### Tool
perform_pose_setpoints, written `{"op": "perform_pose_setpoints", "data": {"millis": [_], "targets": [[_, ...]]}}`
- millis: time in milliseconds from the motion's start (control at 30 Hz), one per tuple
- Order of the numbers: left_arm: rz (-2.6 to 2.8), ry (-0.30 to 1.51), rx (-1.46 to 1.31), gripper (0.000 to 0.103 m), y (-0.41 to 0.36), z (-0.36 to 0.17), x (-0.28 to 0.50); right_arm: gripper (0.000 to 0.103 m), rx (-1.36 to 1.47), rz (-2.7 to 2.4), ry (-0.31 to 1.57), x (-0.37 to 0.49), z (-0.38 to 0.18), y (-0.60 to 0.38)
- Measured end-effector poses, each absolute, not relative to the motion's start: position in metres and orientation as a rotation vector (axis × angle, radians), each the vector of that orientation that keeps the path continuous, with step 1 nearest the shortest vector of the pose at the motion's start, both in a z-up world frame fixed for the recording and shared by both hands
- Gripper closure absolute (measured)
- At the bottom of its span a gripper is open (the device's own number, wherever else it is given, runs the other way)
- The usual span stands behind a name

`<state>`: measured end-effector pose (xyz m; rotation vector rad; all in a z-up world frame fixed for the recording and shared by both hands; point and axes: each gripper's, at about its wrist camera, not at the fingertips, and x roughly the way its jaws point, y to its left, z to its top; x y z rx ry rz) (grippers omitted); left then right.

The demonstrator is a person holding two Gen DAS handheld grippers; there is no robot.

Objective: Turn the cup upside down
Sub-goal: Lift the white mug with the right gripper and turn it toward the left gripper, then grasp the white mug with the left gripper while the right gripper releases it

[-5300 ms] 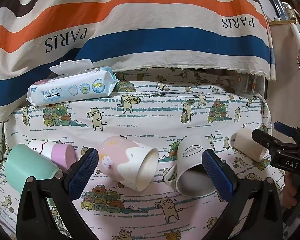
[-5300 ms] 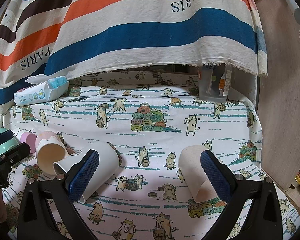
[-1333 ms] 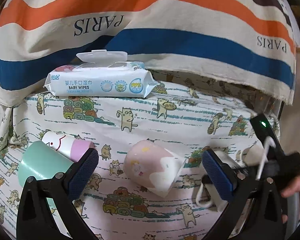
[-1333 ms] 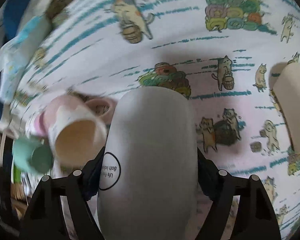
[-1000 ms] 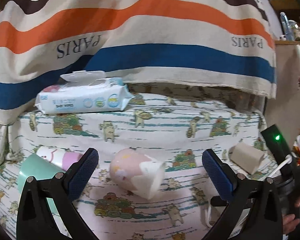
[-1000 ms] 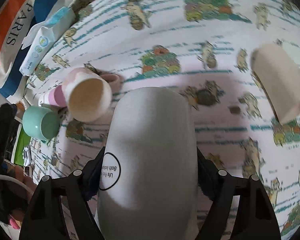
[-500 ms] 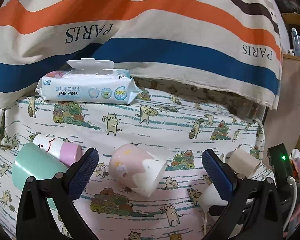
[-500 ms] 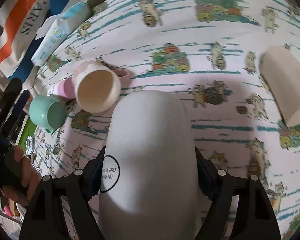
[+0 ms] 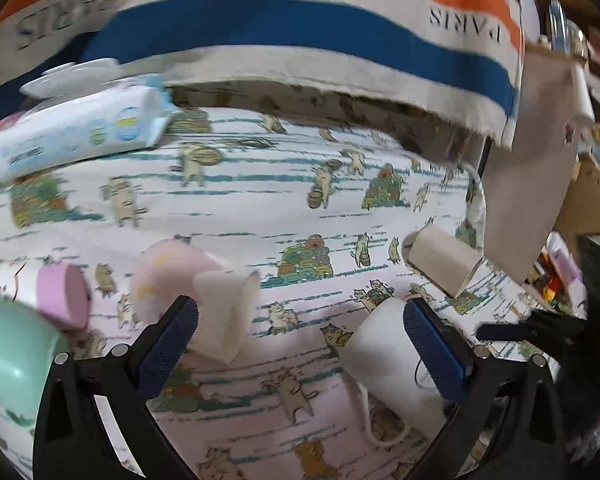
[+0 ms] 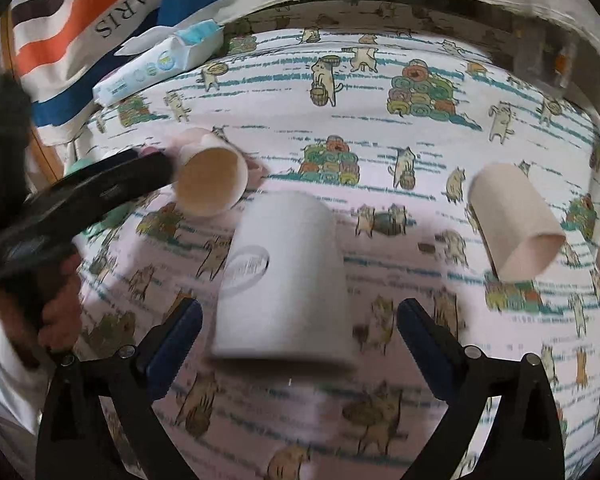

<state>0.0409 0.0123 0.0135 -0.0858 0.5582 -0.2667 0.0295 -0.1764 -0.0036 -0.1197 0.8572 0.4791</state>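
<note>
A white mug point(image 10: 284, 284) with an oval logo stands upside down, mouth down, on the cat-print cloth, between and just beyond my right gripper's point(image 10: 298, 326) open fingers, not touched by them. It also shows in the left wrist view point(image 9: 388, 356), handle toward the camera, behind the right finger of my left gripper point(image 9: 300, 344). My left gripper is open and empty, close to a pink-and-white cup point(image 9: 192, 288) lying on its side. In the right wrist view that cup point(image 10: 212, 176) shows its open mouth.
A beige cup point(image 10: 512, 216) lies on its side at the right. A mint cup point(image 9: 8, 356) and a pink-based cup point(image 9: 48, 288) lie at the left. A baby-wipes pack point(image 9: 80, 124) sits at the back. A striped towel point(image 9: 300, 28) hangs behind.
My right gripper has opened and let go of the white mug, which now stands mouth down, and has drawn back. My left gripper has moved lower toward the pink-and-white cup.
</note>
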Motion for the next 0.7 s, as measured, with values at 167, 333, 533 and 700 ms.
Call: {"op": "perform_pose_setpoints", "data": {"millis": [167, 333, 533, 700], "targets": [[-0.327, 0.694, 0.031, 0.019, -0.034, 0.018, 0.081, 0.002, -0.124, 0.444, 0.853, 0.018, -0.015, -0.174], [-0.338, 0.776, 0.067, 0.030, -0.066, 0.009, 0.111, 0.002, -0.062, 0.410, 0.901, 0.020, -0.025, -0.176], [-0.339, 0.863, 0.038, 0.042, -0.065, -0.013, 0.128, 0.002, -0.069, 0.381, 0.935, 0.024, -0.036, -0.185], [-0.318, 0.864, 0.017, 0.045, -0.050, -0.013, 0.118, 0.002, -0.063, 0.316, 0.929, 0.029, -0.036, -0.210]]}}
